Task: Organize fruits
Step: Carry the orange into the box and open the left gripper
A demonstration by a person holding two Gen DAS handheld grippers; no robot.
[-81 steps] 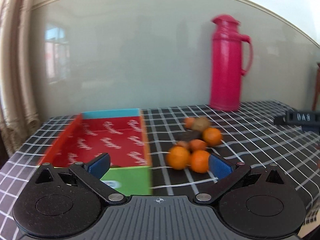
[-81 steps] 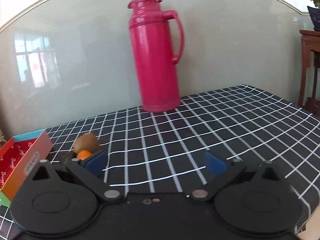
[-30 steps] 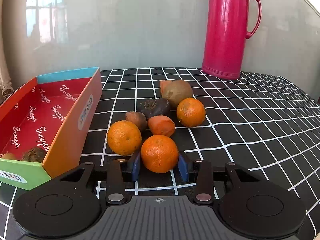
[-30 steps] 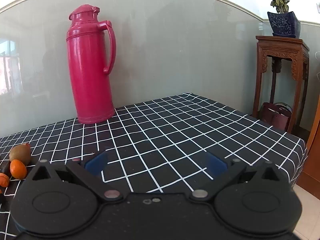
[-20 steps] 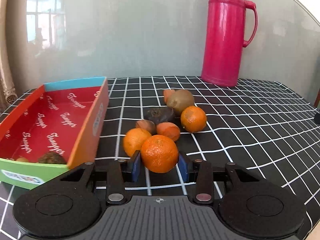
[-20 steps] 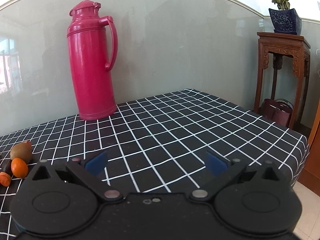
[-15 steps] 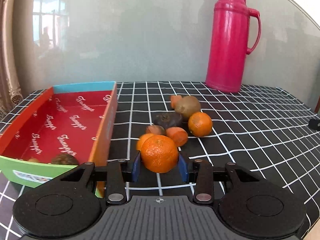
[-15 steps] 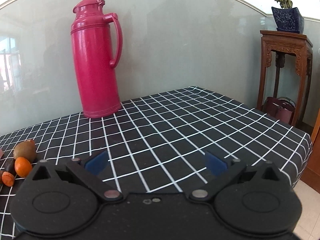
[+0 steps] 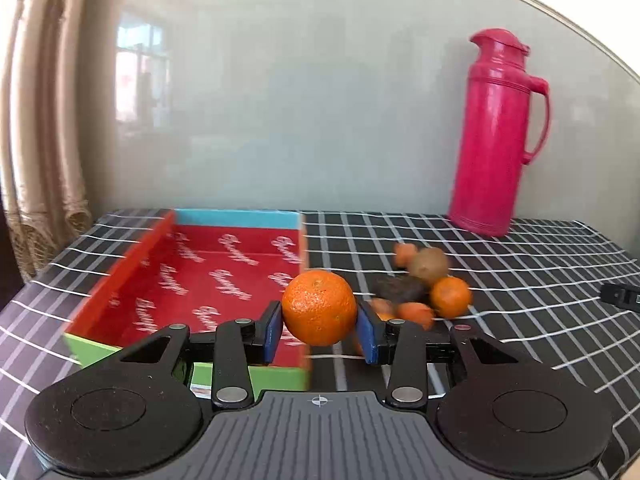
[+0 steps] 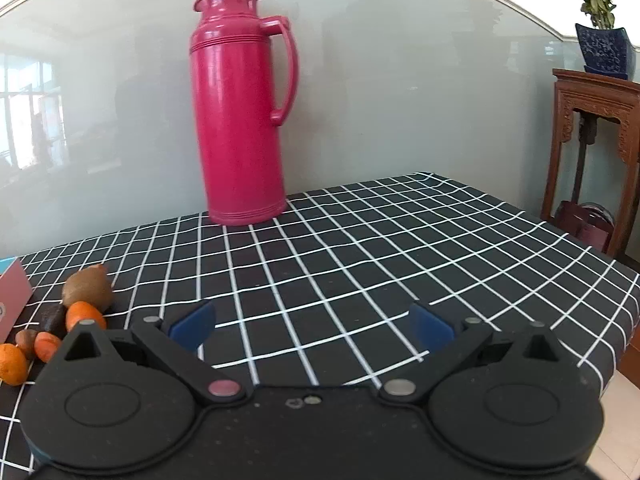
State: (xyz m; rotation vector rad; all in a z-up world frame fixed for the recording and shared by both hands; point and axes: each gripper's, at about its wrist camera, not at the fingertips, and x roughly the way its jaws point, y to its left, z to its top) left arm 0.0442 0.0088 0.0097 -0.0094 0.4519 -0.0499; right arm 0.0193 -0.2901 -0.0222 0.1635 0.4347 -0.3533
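Observation:
My left gripper point(image 9: 319, 334) is shut on an orange point(image 9: 319, 307), held in the air over the right wall of the red cardboard box point(image 9: 208, 276). Behind it to the right lies a pile of fruit point(image 9: 424, 292): a kiwi point(image 9: 430, 266), a dark fruit point(image 9: 398, 290), a mandarin point(image 9: 450, 297) and small orange pieces. The right wrist view shows the same pile point(image 10: 60, 316) at its left edge, with a kiwi point(image 10: 87, 289) on top. My right gripper point(image 10: 312, 328) stands open over the checked cloth, nothing between its blue pads.
A tall pink thermos point(image 9: 494, 134) stands at the back by the wall, also seen as the thermos point(image 10: 240, 112) straight ahead of the right gripper. A black device point(image 9: 620, 296) lies at the right. A wooden stand point(image 10: 596, 152) with a potted plant is beyond the table's right edge point(image 10: 624, 312).
The left gripper lifted the orange off the cloth and carried it left toward the box, away from the pile. The right gripper drifted, bringing the thermos nearer the view's centre.

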